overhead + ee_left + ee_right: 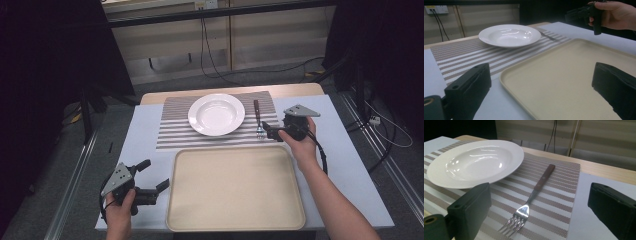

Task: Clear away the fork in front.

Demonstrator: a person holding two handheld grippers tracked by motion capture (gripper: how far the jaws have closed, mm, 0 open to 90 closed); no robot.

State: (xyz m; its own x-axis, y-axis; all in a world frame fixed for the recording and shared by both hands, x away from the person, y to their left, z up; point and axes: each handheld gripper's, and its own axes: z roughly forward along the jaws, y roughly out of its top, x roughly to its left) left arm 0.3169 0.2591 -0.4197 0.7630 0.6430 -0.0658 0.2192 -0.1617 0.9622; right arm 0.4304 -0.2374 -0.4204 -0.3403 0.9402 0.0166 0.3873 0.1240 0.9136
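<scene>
On the table's near half lies a beige tray (235, 187), bare inside, its near rim close to the table's front edge and its far rim just short of the striped placemat (172, 131). Placemat spans the far middle, its far edge near the wooden strip at the table's back. White plate (216, 114) sits on the mat, centre to far side. Fork (258, 119) lies on the mat just right of the plate, apart from it, brown handle pointing away, tines toward the tray, close to the mat's right edge.

Left gripper (154, 175) is held at the tray's left rim near the front left corner, jaws spread wide, nothing between them; in the left gripper view the tray's corner (506, 75) sits in the gap.

Right gripper (266, 129) hovers at the mat's right near corner, jaws wide apart and straddling the fork's tines (515, 222), not touching. Bare tabletop (345, 150) lies to the right of the tray.
</scene>
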